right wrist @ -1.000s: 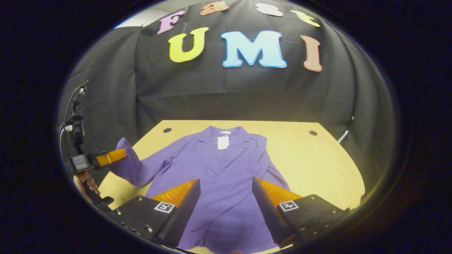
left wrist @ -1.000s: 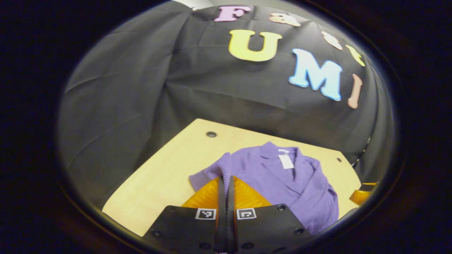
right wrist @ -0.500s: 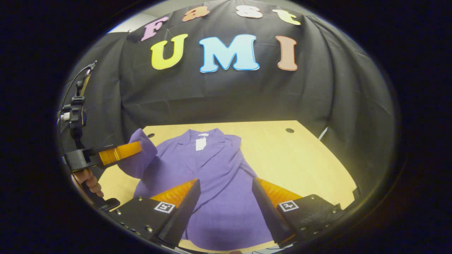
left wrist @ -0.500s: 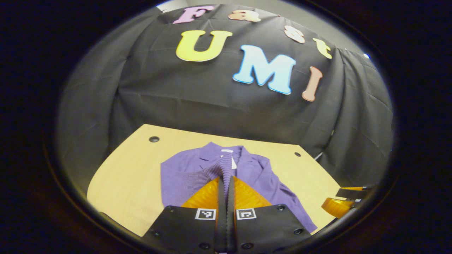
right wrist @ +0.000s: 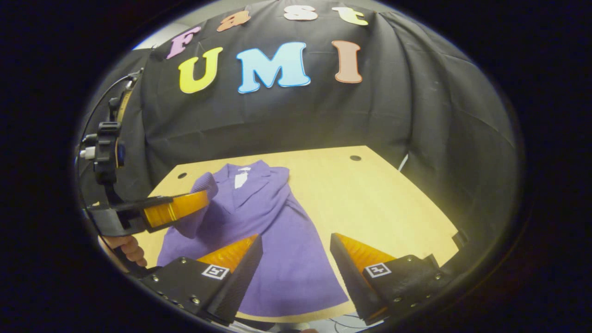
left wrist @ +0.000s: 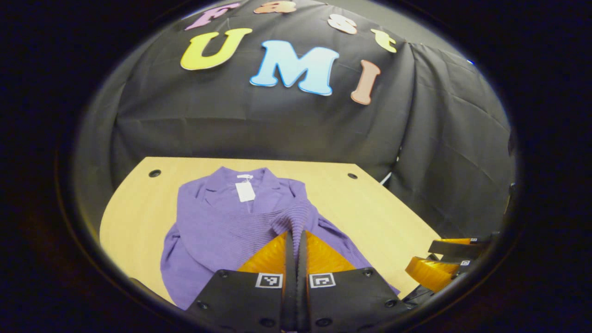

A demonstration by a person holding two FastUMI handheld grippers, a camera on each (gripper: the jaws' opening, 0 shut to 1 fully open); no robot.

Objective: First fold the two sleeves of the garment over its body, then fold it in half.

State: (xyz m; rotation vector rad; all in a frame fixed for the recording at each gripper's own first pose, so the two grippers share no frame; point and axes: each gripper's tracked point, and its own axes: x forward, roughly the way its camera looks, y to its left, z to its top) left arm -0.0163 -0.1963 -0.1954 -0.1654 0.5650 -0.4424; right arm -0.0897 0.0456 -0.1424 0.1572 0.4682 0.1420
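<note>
A purple jacket (left wrist: 222, 217) with a white tag (left wrist: 244, 191) at its collar lies on the light wooden table (left wrist: 370, 212). My left gripper (left wrist: 296, 233) is shut on the ribbed cuff (left wrist: 293, 217) of one sleeve, held above the jacket's body. In the right gripper view that same gripper (right wrist: 203, 200) holds the cuff (right wrist: 203, 185) up over the jacket (right wrist: 282, 249). My right gripper (right wrist: 296, 240) is open above the jacket's lower part, with nothing between its fingers. It also shows at the right edge of the left gripper view (left wrist: 439, 266).
Black cloth hangs behind the table (right wrist: 384, 203) and around its sides. Small round holes (left wrist: 154, 173) sit near the table's far corners. A hand (right wrist: 129, 247) holds the left gripper's handle, with cables above it.
The left gripper has carried the cuff to the right, from beside the jacket to over its body. The right gripper has stayed open and shifted to the right of the jacket.
</note>
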